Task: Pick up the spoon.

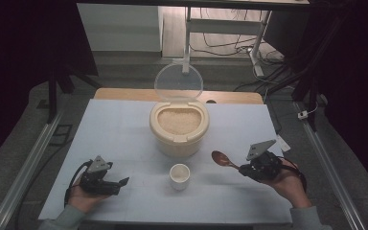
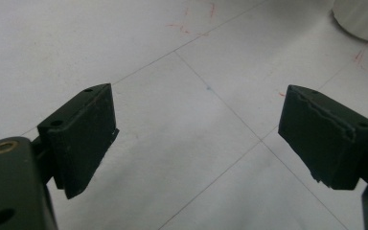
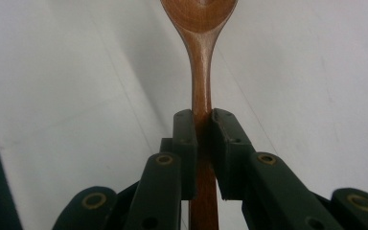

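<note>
On table, high view: right gripper (image 1: 243, 168) is gripping wooden spoon (image 1: 224, 160) by its handle, bowl pointing toward rice bin (image 1: 179, 125); small white cup (image 1: 179, 176) is sitting just in front of the bin, lid (image 1: 178, 83) standing open.
Left gripper, high view: left gripper (image 1: 122, 182) is resting near the table's front left, well apart from the cup.
Left gripper view: jaws are standing wide apart, nothing between them; cup edge (image 2: 362, 19) is showing at the top right corner.
Right gripper view: pads are clamping the spoon handle (image 3: 200, 103), spoon pointing straight ahead.
Advice: judging the scoop is coming next, so keeping the spoon bowl level, entering the rice shallow, keeping the clamp tight.
</note>
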Demonstrator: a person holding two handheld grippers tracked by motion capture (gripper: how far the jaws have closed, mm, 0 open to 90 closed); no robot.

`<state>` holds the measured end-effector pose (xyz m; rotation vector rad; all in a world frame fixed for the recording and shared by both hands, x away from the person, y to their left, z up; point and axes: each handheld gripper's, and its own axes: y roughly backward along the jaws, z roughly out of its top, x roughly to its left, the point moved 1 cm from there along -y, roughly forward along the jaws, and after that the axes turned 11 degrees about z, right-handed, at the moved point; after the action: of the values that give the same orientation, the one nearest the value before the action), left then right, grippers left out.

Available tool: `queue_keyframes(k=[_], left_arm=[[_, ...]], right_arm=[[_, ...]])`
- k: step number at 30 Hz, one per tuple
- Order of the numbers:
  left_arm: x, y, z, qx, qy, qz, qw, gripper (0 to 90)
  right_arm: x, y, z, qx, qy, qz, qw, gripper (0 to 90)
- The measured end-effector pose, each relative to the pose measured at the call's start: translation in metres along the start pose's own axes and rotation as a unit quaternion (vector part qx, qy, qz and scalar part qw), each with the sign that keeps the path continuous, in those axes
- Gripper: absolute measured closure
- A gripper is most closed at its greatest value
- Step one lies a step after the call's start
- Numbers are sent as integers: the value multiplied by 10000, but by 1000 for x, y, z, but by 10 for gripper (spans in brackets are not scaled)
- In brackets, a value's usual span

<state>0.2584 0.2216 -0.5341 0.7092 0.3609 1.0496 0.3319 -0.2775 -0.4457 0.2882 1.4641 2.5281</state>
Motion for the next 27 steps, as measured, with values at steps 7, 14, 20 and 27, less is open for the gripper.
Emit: queue_keyframes(k=[7, 14, 20, 27], left_arm=[[0, 0, 0, -12, 10, 9, 10000, 125], [0, 0, 0, -1, 8, 10, 10000, 125], [0, -1, 0, 11, 8, 18, 10000, 125], [0, -1, 0, 5, 18, 20, 10000, 125]], right_arm=[[11, -2, 18, -136, 174, 133, 9997, 797], [20, -13, 35, -159, 345, 268, 9989, 796], [30, -13, 56, -189, 616, 295, 9975, 797], [38, -19, 74, -167, 782, 369, 9961, 796]])
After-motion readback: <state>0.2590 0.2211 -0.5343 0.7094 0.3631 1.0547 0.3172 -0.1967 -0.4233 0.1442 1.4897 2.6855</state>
